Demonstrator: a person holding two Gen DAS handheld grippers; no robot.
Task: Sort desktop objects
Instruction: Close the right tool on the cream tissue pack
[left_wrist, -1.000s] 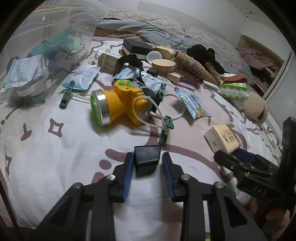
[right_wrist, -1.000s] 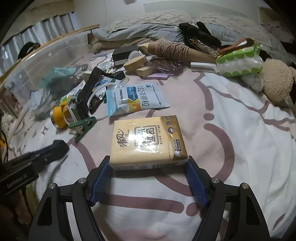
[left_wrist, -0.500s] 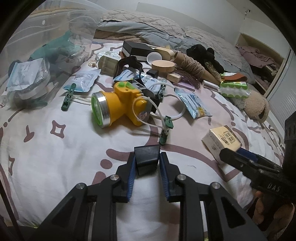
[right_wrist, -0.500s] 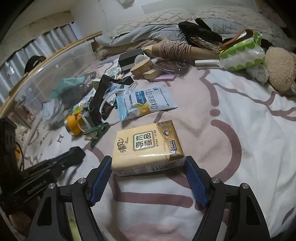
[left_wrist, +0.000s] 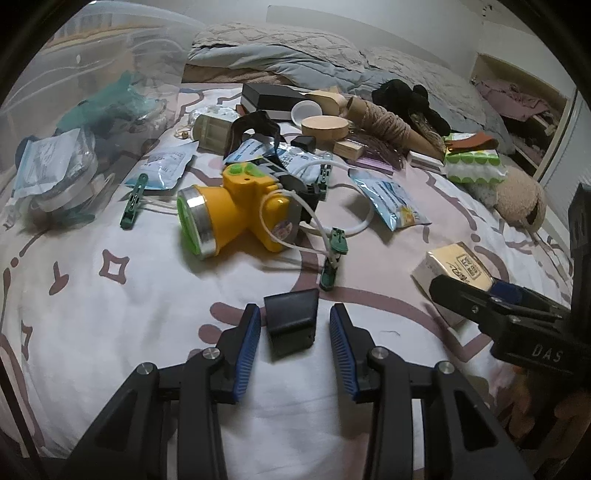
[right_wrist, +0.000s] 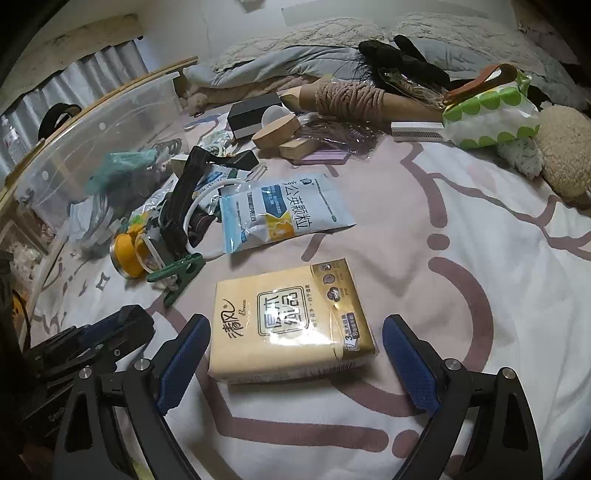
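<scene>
The sorting is at an early stage, judging by how much lies loose on the bed (left_wrist: 122, 332). A clear plastic bin (left_wrist: 74, 122) at ten o'clock in the left wrist view already holds a few packets and a teal item, but most of the clutter is outside it.

The left tongs (left_wrist: 293, 332) are opening – a small black block (left_wrist: 291, 321) sits on the sheet between the blue pads, with a gap showing on both sides, so nothing is pinched. The right tongs (right_wrist: 295, 358) are opening too, spread wide around a yellow tissue pack (right_wrist: 290, 321) that lies flat on the bed; neither pad touches it. That same pack appears at three o'clock in the left view, under the other tool.

Still to be sorted, as far as the pictures show: the yellow headlamp (left_wrist: 232, 218) with its white cable at twelve o'clock from the left tongs, green clips (left_wrist: 131, 201) around it, a blue-and-white sachet (right_wrist: 280, 214) at twelve o'clock from the right tongs, and farther back a black box (left_wrist: 273, 98), a round wooden lid (left_wrist: 324, 127), a cone of twine (left_wrist: 388, 125) and a green-dotted pouch (left_wrist: 472, 164).

My guess is that the block and the tissue pack are either just set down or about to be grasped – I cannot tell which.
</scene>
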